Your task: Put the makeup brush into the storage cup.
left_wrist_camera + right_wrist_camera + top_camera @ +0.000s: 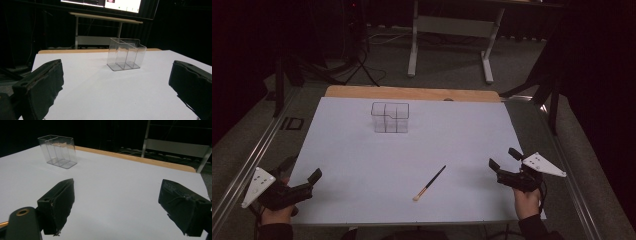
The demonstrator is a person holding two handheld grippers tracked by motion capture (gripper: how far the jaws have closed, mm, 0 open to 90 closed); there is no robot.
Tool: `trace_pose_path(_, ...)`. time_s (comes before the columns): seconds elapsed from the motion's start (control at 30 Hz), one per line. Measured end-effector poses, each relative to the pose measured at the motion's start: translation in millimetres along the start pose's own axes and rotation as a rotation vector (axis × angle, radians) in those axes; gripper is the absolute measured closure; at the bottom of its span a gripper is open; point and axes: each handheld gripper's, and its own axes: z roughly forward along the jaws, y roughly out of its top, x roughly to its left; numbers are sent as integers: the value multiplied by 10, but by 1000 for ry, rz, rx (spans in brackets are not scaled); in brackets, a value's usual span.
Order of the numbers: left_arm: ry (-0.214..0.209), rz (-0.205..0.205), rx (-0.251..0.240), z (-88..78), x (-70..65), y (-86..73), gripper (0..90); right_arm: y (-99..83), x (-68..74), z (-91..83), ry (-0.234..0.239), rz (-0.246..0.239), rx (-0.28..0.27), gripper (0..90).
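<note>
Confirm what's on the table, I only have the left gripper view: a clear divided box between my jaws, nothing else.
Observer: There is also a makeup brush lying flat on the white table, nearer the person than the clear divided box.
Operator: Which gripper is closer to it?
Observer: The right gripper, by the high view; the left gripper sits at the table's opposite edge.
Operator: Right jaws open?
Observer: Yes, wide apart in the right gripper view, with bare table between them.
Operator: Which way does the brush point?
Observer: Its bristle tip lies toward the person, its dark handle angled away to the right.
</note>
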Motion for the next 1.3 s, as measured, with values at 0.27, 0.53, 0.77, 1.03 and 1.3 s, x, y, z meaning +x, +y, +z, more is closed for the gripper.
trace_pose_path(0.27,-4,2,-4,-13,-11,6,0,169,46,4,59,-22,18,130)
trace_pose_path(0.53,-7,6,2,-2,-16,2,0,371,48,100,164,-102,80,134)
trace_pose_path(0.77,-9,10,10,7,-25,1,0,430,127,295,288,-178,174,133)
trace_pose_path(1.03,-12,13,14,8,-24,-1,0,347,267,621,468,-263,325,133)
trace_pose_path(1.3,-12,13,15,7,-20,-2,0,191,401,887,609,-310,454,139)
